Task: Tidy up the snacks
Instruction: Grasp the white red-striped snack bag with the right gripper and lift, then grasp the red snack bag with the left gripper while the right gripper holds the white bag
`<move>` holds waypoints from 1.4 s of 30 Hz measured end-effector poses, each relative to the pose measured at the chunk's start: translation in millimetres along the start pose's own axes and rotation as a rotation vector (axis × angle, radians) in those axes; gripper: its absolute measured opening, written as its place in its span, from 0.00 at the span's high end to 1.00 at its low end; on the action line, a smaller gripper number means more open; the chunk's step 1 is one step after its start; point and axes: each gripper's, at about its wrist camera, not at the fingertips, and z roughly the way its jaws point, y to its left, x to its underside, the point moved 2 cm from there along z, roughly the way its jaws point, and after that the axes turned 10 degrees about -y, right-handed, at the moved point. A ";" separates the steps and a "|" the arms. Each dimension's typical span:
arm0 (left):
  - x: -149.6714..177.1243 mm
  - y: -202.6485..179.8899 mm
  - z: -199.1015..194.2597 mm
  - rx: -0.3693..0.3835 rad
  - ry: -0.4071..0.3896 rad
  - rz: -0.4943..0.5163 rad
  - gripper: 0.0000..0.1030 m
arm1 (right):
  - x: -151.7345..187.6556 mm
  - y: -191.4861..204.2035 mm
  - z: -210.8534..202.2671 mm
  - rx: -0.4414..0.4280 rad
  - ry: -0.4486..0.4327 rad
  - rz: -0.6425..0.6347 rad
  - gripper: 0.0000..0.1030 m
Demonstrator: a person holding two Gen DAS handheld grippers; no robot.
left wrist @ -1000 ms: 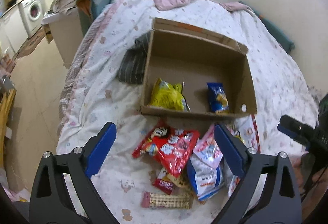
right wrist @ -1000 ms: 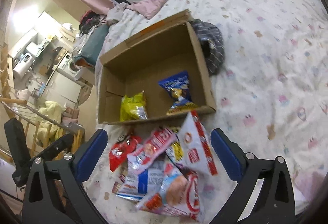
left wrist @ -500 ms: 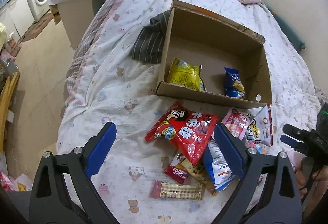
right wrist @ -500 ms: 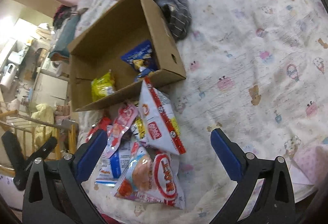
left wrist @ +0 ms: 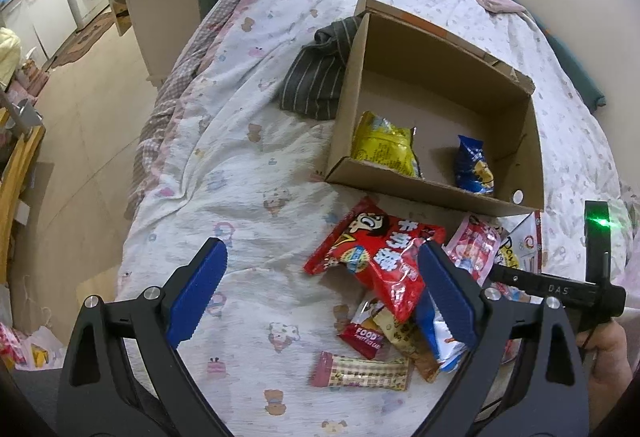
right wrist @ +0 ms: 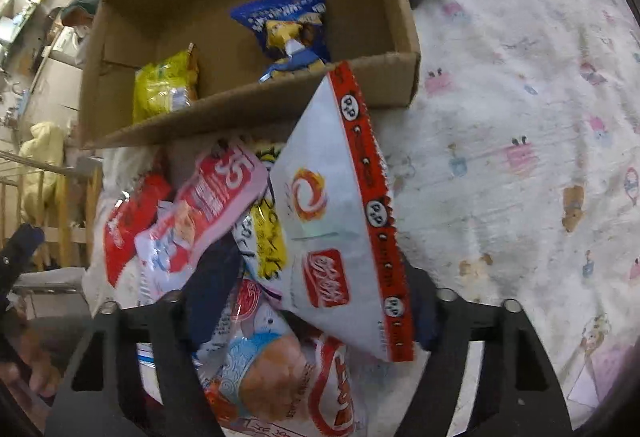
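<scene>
Over the snack pile, the right claw (right wrist: 312, 301) tilts steeply down, closing around the white bag (right wrist: 332, 221).

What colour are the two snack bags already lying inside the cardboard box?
One yellow bag, one blue bag; the right wrist view shows both best.
</scene>
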 end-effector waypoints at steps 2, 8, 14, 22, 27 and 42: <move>1.7 0.9 1.4 -0.007 0.006 0.002 0.08 | 0.4 -3.1 -4.9 0.004 -0.017 0.010 0.37; 2.2 1.6 3.2 -0.003 0.021 -0.021 0.08 | 4.0 -14.5 -27.3 -0.011 -0.064 0.022 0.49; 2.5 -2.2 9.1 -0.015 0.043 -0.047 0.08 | 11.0 -34.4 -58.9 -0.019 -0.119 0.044 0.63; 5.3 -13.6 36.9 -0.011 0.131 -0.118 0.08 | 10.6 -42.2 -110.2 -0.125 -0.293 0.063 0.67; 14.6 -31.4 78.4 0.015 0.263 -0.124 0.08 | 9.8 -43.9 -118.8 -0.177 -0.320 0.078 0.67; 44.1 -46.5 122.1 0.028 0.399 -0.126 0.23 | 4.1 -42.1 -106.0 -0.181 -0.282 0.088 0.67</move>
